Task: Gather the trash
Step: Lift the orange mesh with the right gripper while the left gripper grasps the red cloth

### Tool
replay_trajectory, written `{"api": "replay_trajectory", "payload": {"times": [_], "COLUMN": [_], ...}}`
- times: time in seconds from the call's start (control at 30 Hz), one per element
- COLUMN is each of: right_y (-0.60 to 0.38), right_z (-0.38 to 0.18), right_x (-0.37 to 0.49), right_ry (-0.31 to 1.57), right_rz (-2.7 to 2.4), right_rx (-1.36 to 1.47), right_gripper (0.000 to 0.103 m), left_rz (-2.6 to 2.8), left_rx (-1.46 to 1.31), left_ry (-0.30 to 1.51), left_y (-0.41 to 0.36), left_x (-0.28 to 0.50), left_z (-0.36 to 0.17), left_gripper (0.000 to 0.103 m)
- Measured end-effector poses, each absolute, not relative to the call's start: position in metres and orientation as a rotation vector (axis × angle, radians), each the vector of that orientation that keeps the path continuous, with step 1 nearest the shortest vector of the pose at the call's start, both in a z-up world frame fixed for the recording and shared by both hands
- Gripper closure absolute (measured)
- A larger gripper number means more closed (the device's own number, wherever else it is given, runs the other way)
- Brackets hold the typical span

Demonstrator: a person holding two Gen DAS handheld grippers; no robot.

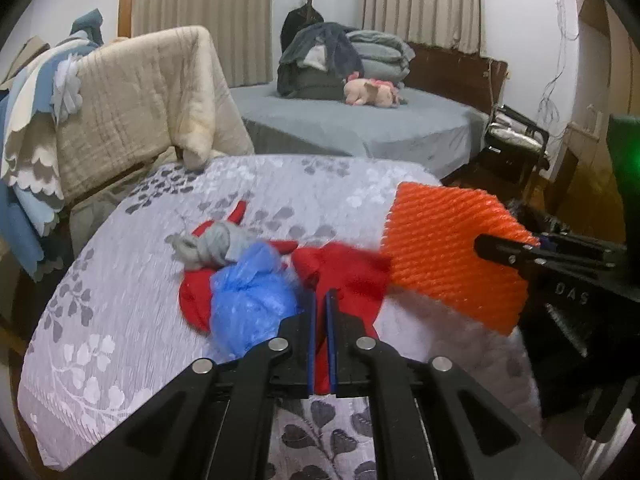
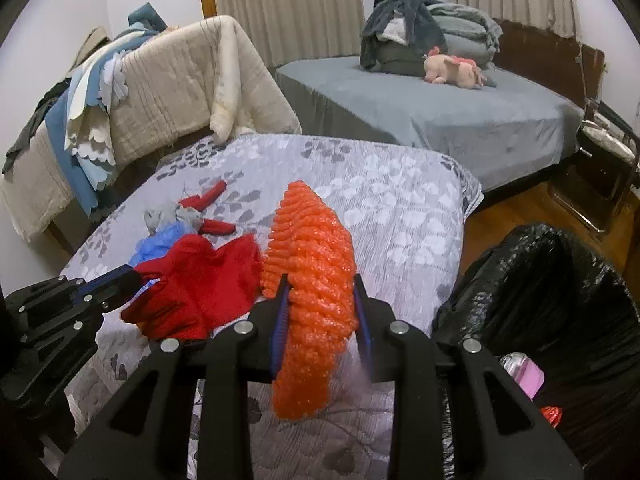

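A red cloth point(image 1: 348, 272) lies crumpled on the leaf-patterned table cover point(image 1: 120, 320), and my left gripper point(image 1: 321, 300) is shut on its near edge, with red fabric showing between the blue pads. The right wrist view shows that left gripper point(image 2: 134, 274) pinching the cloth point(image 2: 200, 284) from the left. My right gripper point(image 2: 320, 280) is shut on an orange foam net point(image 2: 312, 264), held above the table's right side. In the left wrist view the net point(image 1: 452, 256) hangs from the right gripper point(image 1: 486, 246). A crumpled blue plastic bag point(image 1: 250, 300) and a knotted grey rag point(image 1: 208, 246) lie just left of the cloth.
An open black trash bag point(image 2: 552, 304) stands on the floor right of the table, with pink and red scraps inside. A chair draped with a beige quilt point(image 1: 152, 96) stands behind the table. Farther back is a bed point(image 1: 360, 124) with folded clothes and a plush toy.
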State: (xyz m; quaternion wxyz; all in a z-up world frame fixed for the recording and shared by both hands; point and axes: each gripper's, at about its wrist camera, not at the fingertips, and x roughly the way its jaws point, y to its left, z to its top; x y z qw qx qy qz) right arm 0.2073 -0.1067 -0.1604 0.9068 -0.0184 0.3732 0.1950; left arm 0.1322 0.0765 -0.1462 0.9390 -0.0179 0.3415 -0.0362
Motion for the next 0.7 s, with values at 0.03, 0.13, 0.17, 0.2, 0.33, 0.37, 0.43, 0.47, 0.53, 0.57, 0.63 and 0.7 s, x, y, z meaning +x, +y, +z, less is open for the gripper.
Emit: {"api": "replay_trajectory", "payload": {"times": [0.03, 0.13, 0.17, 0.2, 0.33, 0.37, 0.43, 0.47, 0.53, 0.57, 0.63, 0.7], "right_y": [-0.108, -0.113, -0.116, -0.119, -0.130, -0.132, -0.137, -0.139, -0.143, -0.146, -0.149, -0.154], "right_z": [-0.158, -0.151, -0.148, -0.145, -0.134, -0.132, -0.127, -0.126, -0.121, -0.118, -0.114, -0.110], "right_x": [0.206, 0.202, 0.201, 0.199, 0.194, 0.192, 0.189, 0.188, 0.186, 0.184, 0.182, 0.179], "right_ry": [0.766, 0.750, 0.746, 0.741, 0.725, 0.719, 0.708, 0.704, 0.695, 0.689, 0.683, 0.672], "right_rz": [0.402, 0.398, 0.396, 0.393, 0.383, 0.379, 0.373, 0.371, 0.366, 0.362, 0.359, 0.352], "right_rx": [-0.037, -0.030, -0.025, -0.017, 0.007, 0.008, 0.008, 0.009, 0.011, 0.012, 0.015, 0.017], "right_gripper": [0.075, 0.075, 0.075, 0.075, 0.075, 0.075, 0.075, 0.075, 0.075, 0.075, 0.075, 0.075], "left_rz": [-0.078, -0.093, -0.096, -0.099, -0.117, -0.120, -0.130, -0.136, -0.146, -0.150, -0.160, -0.170], "left_rx": [-0.039, -0.055, -0.058, -0.059, -0.066, -0.069, -0.070, -0.068, -0.067, -0.067, -0.068, -0.067], "left_ry": [0.692, 0.676, 0.672, 0.668, 0.648, 0.643, 0.628, 0.621, 0.608, 0.601, 0.588, 0.577], "left_y": [0.076, 0.072, 0.071, 0.071, 0.064, 0.063, 0.059, 0.057, 0.052, 0.051, 0.046, 0.042], "left_x": [0.132, 0.131, 0.131, 0.131, 0.129, 0.128, 0.127, 0.127, 0.126, 0.126, 0.125, 0.125], "left_z": [-0.144, -0.136, -0.133, -0.132, -0.122, -0.120, -0.114, -0.111, -0.105, -0.103, -0.096, -0.092], "left_gripper": [0.098, 0.098, 0.098, 0.098, 0.099, 0.099, 0.099, 0.099, 0.099, 0.099, 0.099, 0.099]}}
